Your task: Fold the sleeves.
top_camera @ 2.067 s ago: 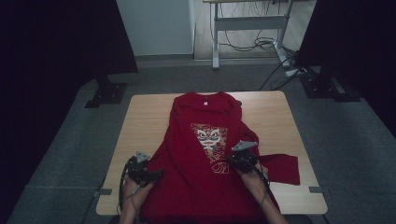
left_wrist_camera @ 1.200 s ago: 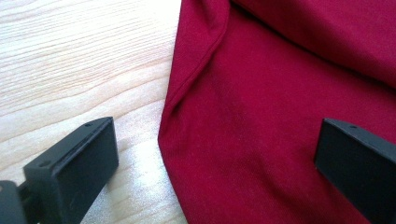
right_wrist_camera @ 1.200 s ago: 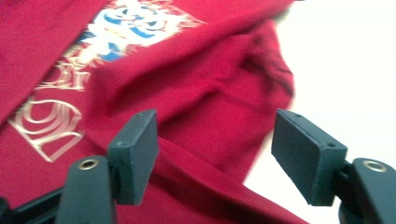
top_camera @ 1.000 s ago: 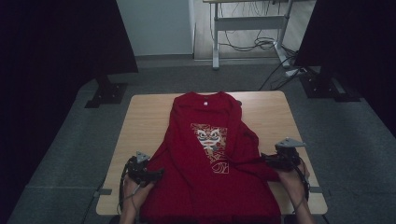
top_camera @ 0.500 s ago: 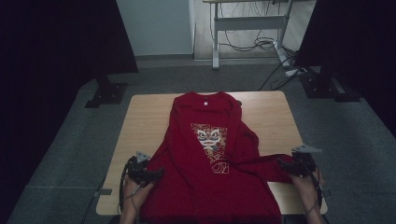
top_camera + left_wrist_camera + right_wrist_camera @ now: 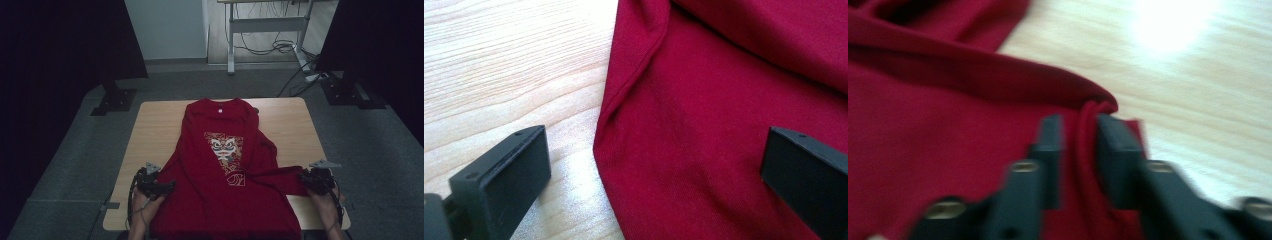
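Note:
A red T-shirt (image 6: 225, 165) with a printed face lies on the wooden table (image 6: 155, 130), collar at the far end. Its right sleeve is drawn out sideways to my right gripper (image 6: 302, 176). In the right gripper view the jaws have just been closing and the right gripper (image 6: 1080, 125) now stands shut on a bunched fold of the sleeve (image 6: 973, 75). My left gripper (image 6: 167, 186) rests at the shirt's left edge near the hem. The left gripper (image 6: 654, 145) is open, with the shirt's seamed edge (image 6: 724, 100) lying flat between its jaws, untouched.
Bare wood (image 6: 509, 65) lies left of the shirt and beyond the sleeve (image 6: 1198, 90). The near table edge (image 6: 320, 220) is close to both hands. Dark stands (image 6: 115, 97) and a desk with cables (image 6: 270, 30) sit on the floor beyond.
My right gripper has travelled right from the shirt's print to the table's right side and sunk a little, stretching the sleeve out. The left gripper has stayed put.

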Demonstrator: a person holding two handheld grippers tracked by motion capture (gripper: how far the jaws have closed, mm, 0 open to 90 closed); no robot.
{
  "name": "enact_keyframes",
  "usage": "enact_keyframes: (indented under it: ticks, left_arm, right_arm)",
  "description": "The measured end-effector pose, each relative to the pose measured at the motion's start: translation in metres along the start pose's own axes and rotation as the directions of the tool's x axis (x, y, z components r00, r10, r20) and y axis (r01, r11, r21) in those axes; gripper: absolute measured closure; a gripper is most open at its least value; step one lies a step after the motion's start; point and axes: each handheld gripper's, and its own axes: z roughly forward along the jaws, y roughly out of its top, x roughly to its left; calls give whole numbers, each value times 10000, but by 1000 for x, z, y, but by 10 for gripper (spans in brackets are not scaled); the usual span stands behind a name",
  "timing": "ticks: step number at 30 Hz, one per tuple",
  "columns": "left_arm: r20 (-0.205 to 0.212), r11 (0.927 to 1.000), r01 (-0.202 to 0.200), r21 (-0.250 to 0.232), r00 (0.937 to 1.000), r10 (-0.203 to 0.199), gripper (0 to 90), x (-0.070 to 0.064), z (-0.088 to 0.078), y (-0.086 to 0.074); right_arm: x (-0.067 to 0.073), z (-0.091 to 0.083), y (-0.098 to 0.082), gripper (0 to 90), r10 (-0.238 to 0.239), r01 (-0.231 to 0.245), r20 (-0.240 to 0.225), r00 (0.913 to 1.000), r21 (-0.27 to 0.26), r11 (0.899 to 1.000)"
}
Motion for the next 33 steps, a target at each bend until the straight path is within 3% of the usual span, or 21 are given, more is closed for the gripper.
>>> enact_keyframes:
  ticks: [8,9,12,13,16,17,18,19,20,21,22,23,25,26,27,28,29,32,33]
  left_arm:
    - [-1,10000,-1,0,10000,1,0,0,0,0]
    - [-1,10000,1,0,10000,-1,0,0,0,0]
    - [-1,10000,0,-1,10000,0,0,0,0,0]
    - [-2,10000,-2,2,10000,2,0,0,0,0]
    - [-1,10000,0,0,10000,0,0,0,0,0]
    - [0,10000,-2,-1,10000,2,1,0,0,0]
    - [0,10000,-2,-1,10000,2,0,0,0,0]
    - [-1,10000,1,1,10000,-1,0,0,0,0]
    - [-1,10000,1,1,10000,-1,1,0,0,0]
    - [-1,10000,1,1,10000,-1,1,0,0,0]
    - [1,10000,0,1,10000,0,1,0,0,0]
    - [-1,10000,-3,1,10000,3,0,0,0,0]
    - [0,10000,-1,1,10000,1,0,0,0,0]
    - [1,10000,-2,0,10000,2,1,0,0,0]
    - [0,10000,-2,2,10000,2,0,0,0,0]
    - [0,10000,-2,2,10000,2,0,0,0,0]
    - [0,10000,-2,2,10000,2,0,0,0,0]
    - [3,10000,20,-18,10000,-20,0,0,0,0]
    - [3,10000,20,-18,10000,-20,0,0,0,0]
  right_arm:
    - [7,-5,0,852,1,1,-169,9999,169,9999]
    - [15,-18,4,852,21,-48,-706,9975,-374,9993]
    - [23,-28,7,852,-118,45,-1011,9948,-716,9974]
    - [40,-43,12,852,-500,294,-1626,9854,-1263,9916]
    - [55,-50,14,852,-843,534,-2058,9750,-1515,9870]
    - [71,-57,15,852,-1152,717,-2561,9598,-1734,9823]
    - [71,-57,15,852,-1152,717,-2561,9598,-1734,9823]
    - [81,-60,14,852,-1339,824,-2866,9487,-1846,9793]
    - [81,-60,14,852,-1339,824,-2866,9487,-1846,9793]
    - [94,-62,13,852,-1563,953,-3295,9311,-1940,9764]
    - [94,-62,13,852,-1563,953,-3295,9311,-1940,9764]
    - [125,-63,7,852,-2161,1463,-4134,8845,-1941,9700]
    - [142,-60,2,852,-2383,1697,-4635,8534,-1852,9679]
    - [155,-58,-2,852,-2547,1896,-5021,8265,-1777,9656]
    - [159,-57,-3,852,-2585,1940,-5141,8178,-1765,9650]
    - [159,-57,-3,852,-2585,1940,-5141,8178,-1765,9650]
    - [172,-53,-6,852,-2731,2126,-5513,7883,-1723,9618]
    - [172,-53,-6,852,-2731,2126,-5513,7883,-1723,9618]
    - [198,-47,-11,852,-3147,2729,-6025,7335,-1631,9481]
